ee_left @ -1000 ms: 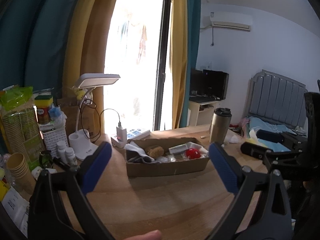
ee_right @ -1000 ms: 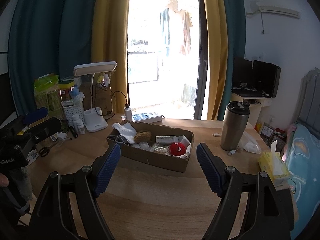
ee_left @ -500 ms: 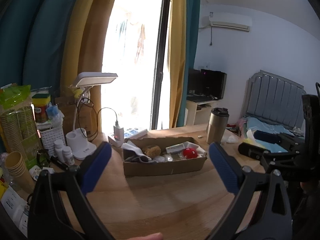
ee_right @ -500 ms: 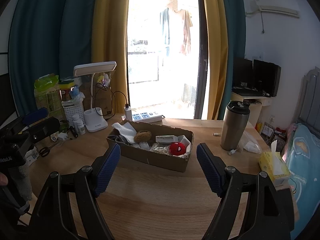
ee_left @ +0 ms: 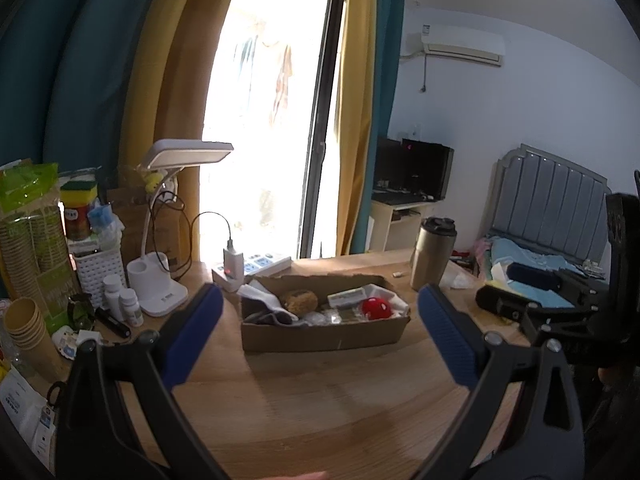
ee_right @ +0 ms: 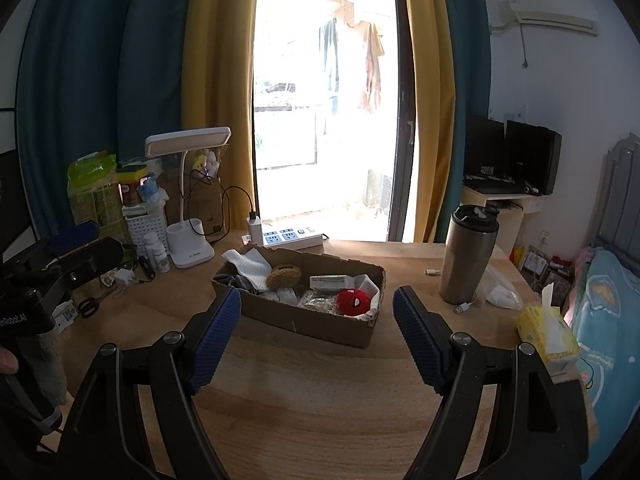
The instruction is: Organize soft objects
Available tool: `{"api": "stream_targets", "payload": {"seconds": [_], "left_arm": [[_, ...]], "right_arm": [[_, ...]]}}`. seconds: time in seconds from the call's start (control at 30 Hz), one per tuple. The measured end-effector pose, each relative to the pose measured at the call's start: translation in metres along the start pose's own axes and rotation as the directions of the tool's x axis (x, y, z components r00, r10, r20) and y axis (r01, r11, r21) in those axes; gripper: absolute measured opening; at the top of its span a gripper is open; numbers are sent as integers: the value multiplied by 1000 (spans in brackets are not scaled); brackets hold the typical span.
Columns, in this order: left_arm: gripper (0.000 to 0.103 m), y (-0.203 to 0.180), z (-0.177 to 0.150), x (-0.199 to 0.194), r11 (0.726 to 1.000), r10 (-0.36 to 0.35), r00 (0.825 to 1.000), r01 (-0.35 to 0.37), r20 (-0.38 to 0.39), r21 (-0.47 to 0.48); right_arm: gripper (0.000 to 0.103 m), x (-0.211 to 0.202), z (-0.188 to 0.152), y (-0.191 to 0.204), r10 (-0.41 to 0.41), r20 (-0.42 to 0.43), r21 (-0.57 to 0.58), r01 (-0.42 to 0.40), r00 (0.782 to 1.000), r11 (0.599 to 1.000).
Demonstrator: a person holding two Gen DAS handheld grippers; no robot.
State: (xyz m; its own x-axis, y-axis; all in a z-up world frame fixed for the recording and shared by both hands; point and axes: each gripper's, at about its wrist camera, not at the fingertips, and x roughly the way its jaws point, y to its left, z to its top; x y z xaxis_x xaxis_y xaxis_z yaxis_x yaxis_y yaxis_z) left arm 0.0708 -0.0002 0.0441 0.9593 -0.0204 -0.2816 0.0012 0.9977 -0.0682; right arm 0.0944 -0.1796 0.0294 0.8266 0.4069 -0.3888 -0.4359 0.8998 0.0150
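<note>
A low cardboard box (ee_left: 320,334) (ee_right: 296,316) stands on the wooden table. It holds a red spider-face plush ball (ee_left: 376,307) (ee_right: 353,302), a brown fuzzy toy (ee_left: 299,301) (ee_right: 283,276), a white cloth (ee_left: 260,298) (ee_right: 248,266), a small white packet (ee_right: 330,281) and clear wrappers. My left gripper (ee_left: 318,316) is open and empty, above the table in front of the box. My right gripper (ee_right: 316,320) is open and empty, also short of the box. Each gripper shows in the other's view: the right one (ee_left: 560,304), the left one (ee_right: 60,264).
A white desk lamp (ee_right: 188,200), pill bottles (ee_right: 156,252), a white basket and stacked paper cups (ee_left: 24,328) crowd the left side. A power strip (ee_right: 288,238) lies behind the box. A steel tumbler (ee_right: 468,254) and a yellow tissue pack (ee_right: 548,332) stand to the right.
Both grippers have drawn back slightly and the left view has tilted a little; the box looks a bit farther. Both stay open and empty.
</note>
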Motion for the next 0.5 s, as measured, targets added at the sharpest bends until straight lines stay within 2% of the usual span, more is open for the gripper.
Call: {"api": "stream_targets", "payload": {"seconds": [0.5], "left_arm": [[99,-3,-1,5,1000,-13,1000,12,-7,-7]], "right_arm": [[81,2,3,-1,4,-4,1,-4,1000,1000]]}}
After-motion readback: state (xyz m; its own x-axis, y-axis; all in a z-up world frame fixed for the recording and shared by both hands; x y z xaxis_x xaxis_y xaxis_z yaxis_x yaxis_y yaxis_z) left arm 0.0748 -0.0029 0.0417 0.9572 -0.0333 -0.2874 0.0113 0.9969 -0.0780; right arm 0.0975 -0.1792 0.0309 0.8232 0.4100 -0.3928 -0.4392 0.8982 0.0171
